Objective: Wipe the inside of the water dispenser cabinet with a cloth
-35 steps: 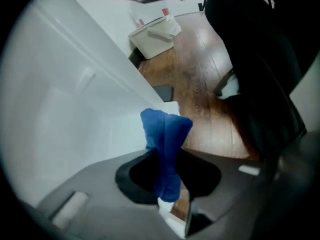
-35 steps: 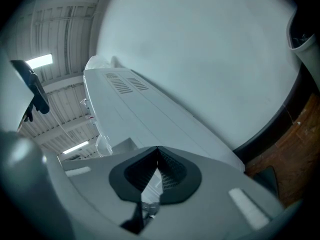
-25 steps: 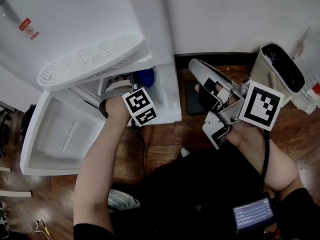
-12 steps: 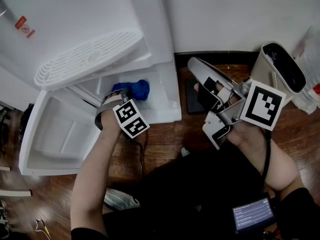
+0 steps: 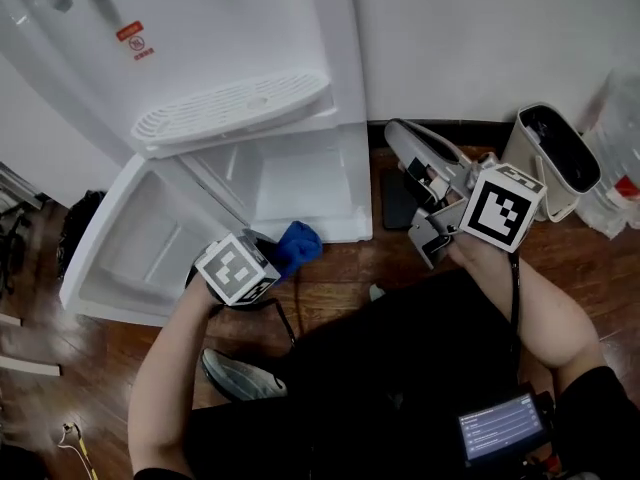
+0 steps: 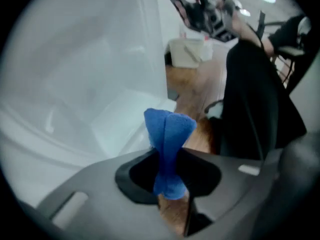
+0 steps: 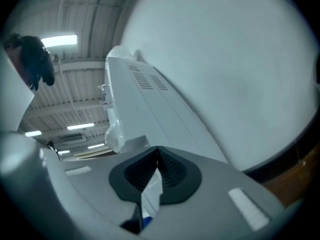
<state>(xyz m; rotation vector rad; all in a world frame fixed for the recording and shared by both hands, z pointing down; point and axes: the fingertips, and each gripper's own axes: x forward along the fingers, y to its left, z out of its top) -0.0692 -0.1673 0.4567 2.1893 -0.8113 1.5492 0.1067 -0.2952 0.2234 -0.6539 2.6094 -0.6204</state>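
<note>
The white water dispenser (image 5: 200, 38) stands at the upper left, its lower cabinet (image 5: 300, 183) open and its door (image 5: 130, 243) swung out to the left. My left gripper (image 5: 283, 253) is out in front of the cabinet's lower edge and points steeply down. It is shut on a bunched blue cloth (image 5: 300, 240), which sticks up between the jaws of the left gripper (image 6: 167, 171) as a folded blue cloth (image 6: 169, 131). My right gripper (image 5: 395, 130) is held to the right of the cabinet, shut with nothing in it, and faces the white wall. In its own view the right gripper (image 7: 157, 156) shows its jaws meeting.
A white bin (image 5: 555, 158) stands on the wood floor (image 5: 330, 278) at the right by the wall. The person's dark trousers, a shoe (image 5: 235, 376) and a small screen (image 5: 497, 425) fill the bottom. The dispenser's drip tray (image 5: 235, 108) overhangs the cabinet.
The left gripper has drawn back out of the cabinet with the blue cloth, toward the person, and turned downward. The right gripper has stayed where it was.
</note>
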